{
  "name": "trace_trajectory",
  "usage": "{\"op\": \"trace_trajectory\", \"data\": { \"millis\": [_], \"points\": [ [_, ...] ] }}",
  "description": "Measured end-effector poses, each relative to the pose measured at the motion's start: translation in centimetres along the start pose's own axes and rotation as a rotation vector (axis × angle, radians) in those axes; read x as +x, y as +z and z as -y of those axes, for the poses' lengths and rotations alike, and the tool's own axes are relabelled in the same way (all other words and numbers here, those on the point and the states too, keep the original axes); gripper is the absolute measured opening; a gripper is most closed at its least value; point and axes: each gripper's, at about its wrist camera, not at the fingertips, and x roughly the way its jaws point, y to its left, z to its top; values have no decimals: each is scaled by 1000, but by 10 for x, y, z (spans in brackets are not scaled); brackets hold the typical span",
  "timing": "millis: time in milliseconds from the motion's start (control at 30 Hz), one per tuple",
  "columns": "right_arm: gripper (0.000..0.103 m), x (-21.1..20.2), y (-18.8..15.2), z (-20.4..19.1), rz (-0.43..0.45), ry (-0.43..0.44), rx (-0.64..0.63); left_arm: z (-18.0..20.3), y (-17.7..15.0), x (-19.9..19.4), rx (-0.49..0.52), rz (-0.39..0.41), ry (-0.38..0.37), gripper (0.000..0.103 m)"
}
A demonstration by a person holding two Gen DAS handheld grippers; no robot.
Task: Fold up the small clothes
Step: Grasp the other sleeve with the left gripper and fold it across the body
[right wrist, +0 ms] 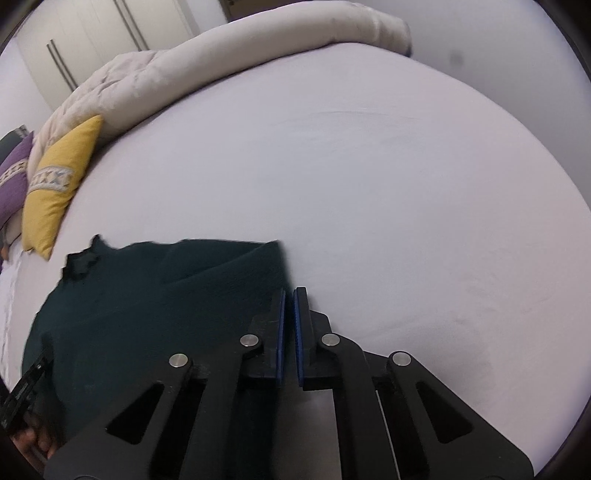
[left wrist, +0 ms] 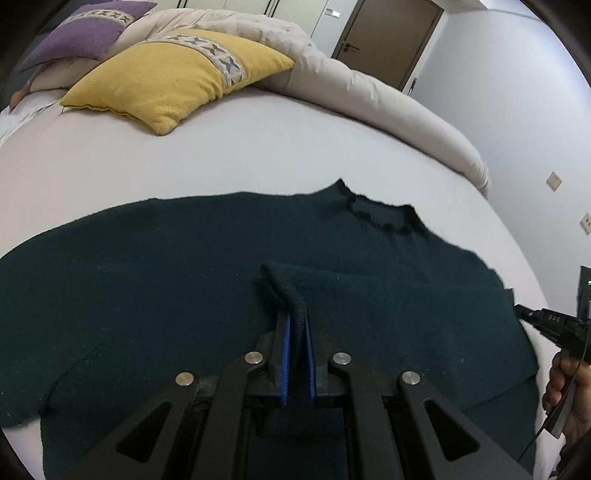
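Sweater [left wrist: 184, 280], dark green knit, was judged soft and limp; cuff [left wrist: 291, 295] was pinched by left gripper [left wrist: 296, 325]. Right gripper [right wrist: 290, 295], at 3 o'clock, was nearly closed, empty.

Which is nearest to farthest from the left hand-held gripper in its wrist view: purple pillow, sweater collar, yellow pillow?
1. Sweater collar, ahead and right of the left hand-held gripper.
2. Yellow pillow, beyond, left.
3. Purple pillow, far left corner.

Bare sheet [right wrist: 369, 184] lies beyond the sweater [left wrist: 184, 277]; yellow pillow [left wrist: 177, 74] and duvet [left wrist: 369, 92] border it
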Motion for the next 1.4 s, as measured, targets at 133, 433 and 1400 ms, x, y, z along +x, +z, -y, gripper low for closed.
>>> {"op": "trace_trajectory", "data": {
  "millis": [133,433,1400],
  "points": [
    [6,-12,-11,34,1,55,127,-10,0,1,-19,-14,-39,11],
    [28,-39,-68,-24,-70,58,-157,-11,-3,0,-18,-18,-44,12],
    [43,-48,-71,-60,-6,58,-199,-33,1,10,-124,-12,-154,19]
  ]
}}
